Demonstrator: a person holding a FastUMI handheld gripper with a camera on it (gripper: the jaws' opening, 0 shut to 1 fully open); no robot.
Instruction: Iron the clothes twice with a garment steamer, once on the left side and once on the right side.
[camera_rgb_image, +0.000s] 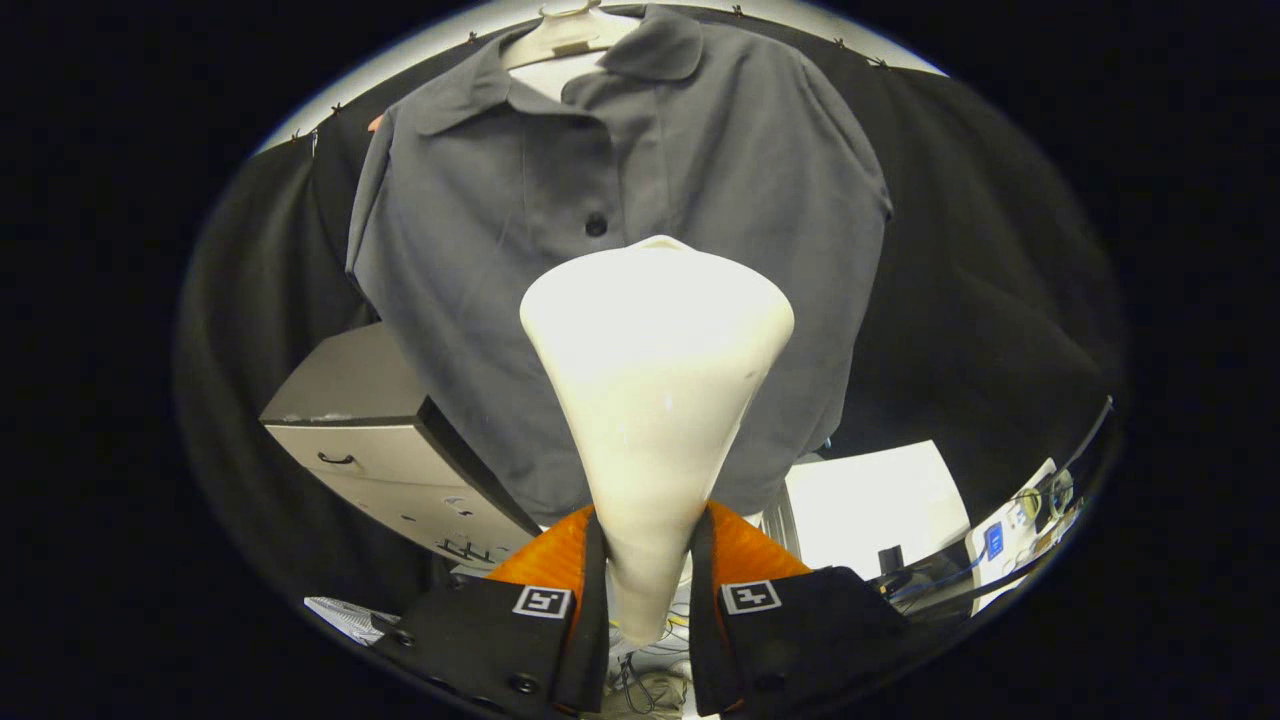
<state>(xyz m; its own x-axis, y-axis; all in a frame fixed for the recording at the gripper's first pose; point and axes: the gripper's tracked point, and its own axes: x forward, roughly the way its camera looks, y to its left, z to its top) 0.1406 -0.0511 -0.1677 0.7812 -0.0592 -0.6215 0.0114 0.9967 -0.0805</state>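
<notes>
A grey polo shirt (520, 250) hangs on a pale hanger (565, 35) against the booth's dark wall, collar at the top and a dark button at its placket. My gripper (648, 545) is shut on the narrow neck of a white garment steamer (655, 360). The steamer's wide head points at the shirt's middle, just below the button and slightly right of the placket. The head hides the shirt's lower centre, so I cannot tell whether it touches the cloth.
A grey drawer cabinet (370, 440) stands low to the left of the shirt. To the lower right are a white table (870, 500) and a white device with cables (1010, 530).
</notes>
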